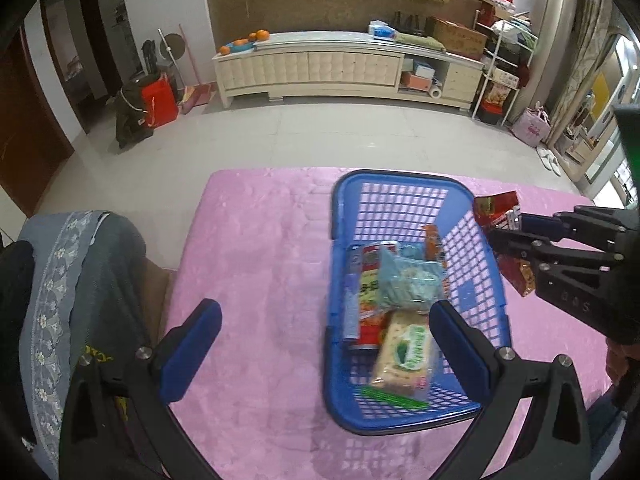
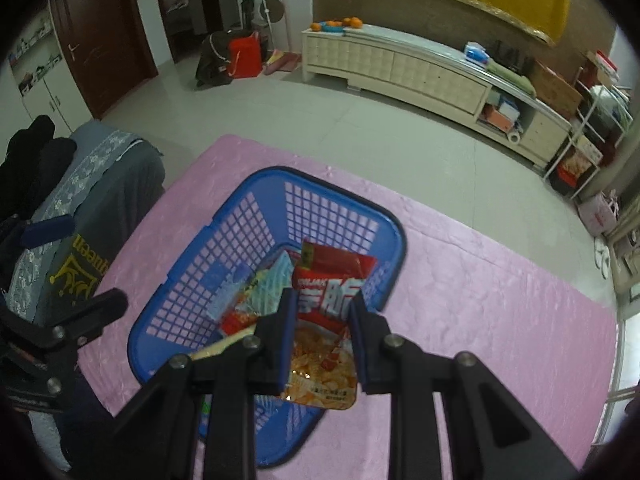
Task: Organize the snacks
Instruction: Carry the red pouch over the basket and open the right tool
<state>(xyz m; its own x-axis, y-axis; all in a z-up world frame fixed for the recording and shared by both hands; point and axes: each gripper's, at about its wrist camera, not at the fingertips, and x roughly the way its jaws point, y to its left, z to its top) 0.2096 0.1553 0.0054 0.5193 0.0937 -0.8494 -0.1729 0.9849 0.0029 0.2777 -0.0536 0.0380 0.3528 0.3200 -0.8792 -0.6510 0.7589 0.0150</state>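
A blue plastic basket (image 1: 400,180) (image 2: 192,276) stands on the pink tablecloth and holds several snack packs: a cracker pack (image 1: 404,352), a light blue bag (image 1: 408,280) and a red pack (image 1: 370,292). My right gripper (image 2: 324,336) is shut on a red chips bag (image 2: 328,304) and holds it above the basket's right rim; the bag also shows in the left wrist view (image 1: 496,208). My left gripper (image 1: 324,344) is open and empty, low over the basket's near left side.
The pink tablecloth (image 1: 256,240) covers the table. A chair draped with grey and patterned cloth (image 1: 64,280) stands at the table's left edge. A long cream cabinet (image 1: 344,68) stands across the tiled floor by the far wall.
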